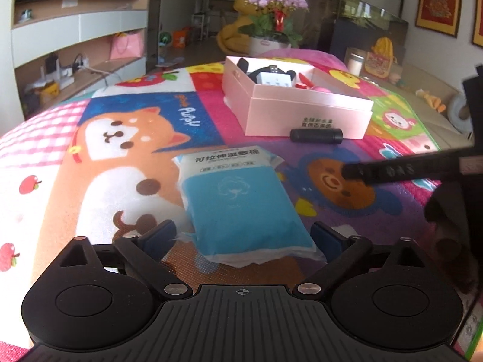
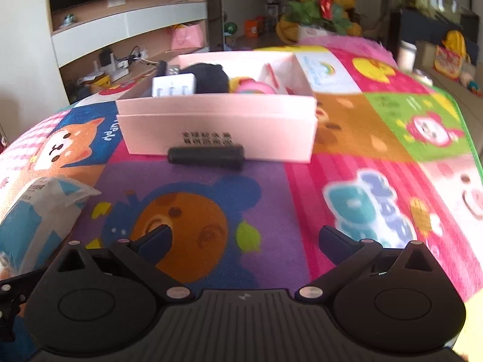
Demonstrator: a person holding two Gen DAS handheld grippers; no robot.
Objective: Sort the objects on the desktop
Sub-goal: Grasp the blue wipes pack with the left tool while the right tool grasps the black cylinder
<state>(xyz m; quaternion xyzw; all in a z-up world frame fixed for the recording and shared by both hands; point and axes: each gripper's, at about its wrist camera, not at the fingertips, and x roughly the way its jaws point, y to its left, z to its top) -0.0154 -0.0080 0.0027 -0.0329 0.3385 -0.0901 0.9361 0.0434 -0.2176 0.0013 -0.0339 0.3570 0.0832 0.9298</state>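
A blue-and-white packet of wet cotton pads [image 1: 241, 202] lies flat on the cartoon play mat. Its near end sits between the fingers of my left gripper [image 1: 241, 236], which is open, and the pads do not press on it. The packet also shows at the left edge of the right wrist view [image 2: 30, 220]. Beyond it stands a pink box [image 1: 302, 114] holding a white plug adapter [image 1: 276, 80], a black item and pink toys. A black cylinder [image 1: 315, 135] lies against the box's front wall [image 2: 271, 126]. My right gripper [image 2: 246, 235] hangs open over the mat, short of the cylinder [image 2: 206, 155].
The colourful mat [image 1: 126, 138] covers the whole table. A black bar of the right-hand tool [image 1: 407, 170] reaches in from the right in the left wrist view. A flower pot [image 1: 271, 42] stands past the far edge, with shelves at the left.
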